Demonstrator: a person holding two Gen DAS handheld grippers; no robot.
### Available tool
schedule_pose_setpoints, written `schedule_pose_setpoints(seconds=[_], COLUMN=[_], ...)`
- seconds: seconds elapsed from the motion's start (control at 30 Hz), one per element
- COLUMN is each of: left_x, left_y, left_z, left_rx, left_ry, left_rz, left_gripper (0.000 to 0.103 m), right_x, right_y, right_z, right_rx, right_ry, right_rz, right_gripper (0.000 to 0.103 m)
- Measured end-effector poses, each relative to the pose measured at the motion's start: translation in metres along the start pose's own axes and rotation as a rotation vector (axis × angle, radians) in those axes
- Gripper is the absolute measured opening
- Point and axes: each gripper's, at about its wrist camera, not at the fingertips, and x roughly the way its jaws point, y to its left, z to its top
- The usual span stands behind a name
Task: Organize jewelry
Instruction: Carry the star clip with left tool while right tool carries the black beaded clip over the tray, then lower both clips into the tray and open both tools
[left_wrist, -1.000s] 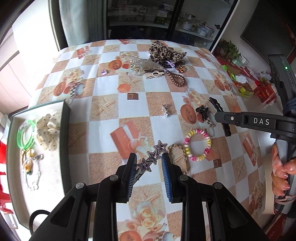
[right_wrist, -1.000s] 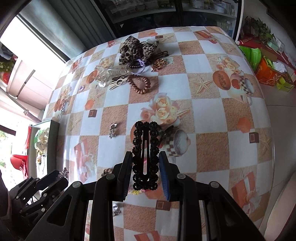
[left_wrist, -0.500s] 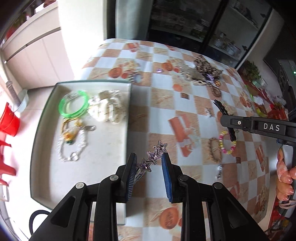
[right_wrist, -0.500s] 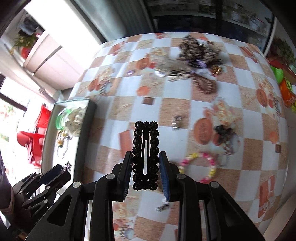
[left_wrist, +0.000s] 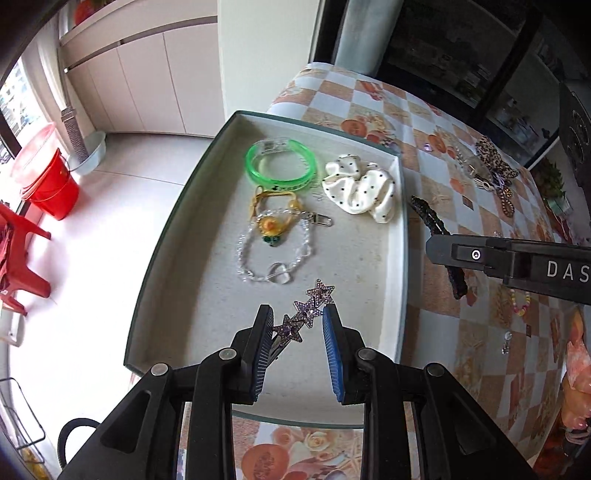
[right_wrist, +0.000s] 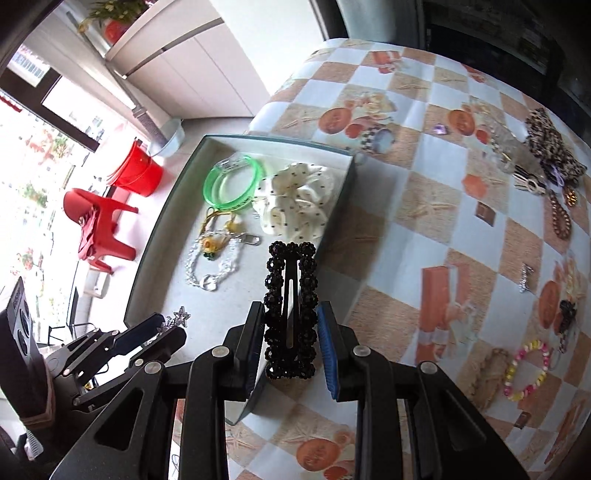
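Observation:
My left gripper (left_wrist: 297, 317) is shut on a purple star hair clip (left_wrist: 308, 308) and hangs over the near part of the open tray (left_wrist: 207, 277). My right gripper (right_wrist: 290, 314) is shut on a black beaded hair clip (right_wrist: 290, 295) above the tray's right rim (right_wrist: 332, 229). In the tray (right_wrist: 236, 295) lie a green bangle (left_wrist: 280, 166), a white dotted scrunchie (left_wrist: 360, 188), a yellow charm (left_wrist: 271, 225) and a clear bead bracelet (left_wrist: 273, 254). The left gripper (right_wrist: 162, 328) shows at the lower left of the right wrist view.
More pieces lie on the checked tablecloth to the right: a leopard scrunchie (right_wrist: 550, 147), a brown bracelet (right_wrist: 559, 219), a small silver clip (right_wrist: 524, 277), a coloured bead bracelet (right_wrist: 526, 369). A red bucket (left_wrist: 51, 181) and red chair (right_wrist: 99, 229) stand on the floor left of the table.
Both grippers have swung left from over the tablecloth to over the tray, each keeping its clip. The tray now fills the middle of both views.

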Motion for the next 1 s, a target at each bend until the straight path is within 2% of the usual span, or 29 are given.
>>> schedule_pose_setpoints(seconds=[0.2,0.4,0.7,1.0], left_x=[0.015,0.033,0.053,0.061], left_y=[0.028,0.046,0.052,0.047], left_z=[-0.003,-0.002,0.013,0.019], left_rx=[-0.037,-0.047,-0.057,-0.050], left_ry=[0.030,0.054,0.061,0.048], left_rz=[0.051,0.095,0.117,0.146], left_gripper=[0.031,0.031,0.031,0.031], right_x=[0.041,0.076,0.091,0.097], right_y=[0.031,0.030,0.016,0.023], right_z=[0.008,0.011,0.039,0.052], right_rx=[-0.023,0.021,0.053,0.015], right_ry=[0.092,0.150,0.098,0.059], right_rz=[0.010,-0.038,-0.139,-0.181], right_gripper=[0.031,0.031,0.031,0.031])
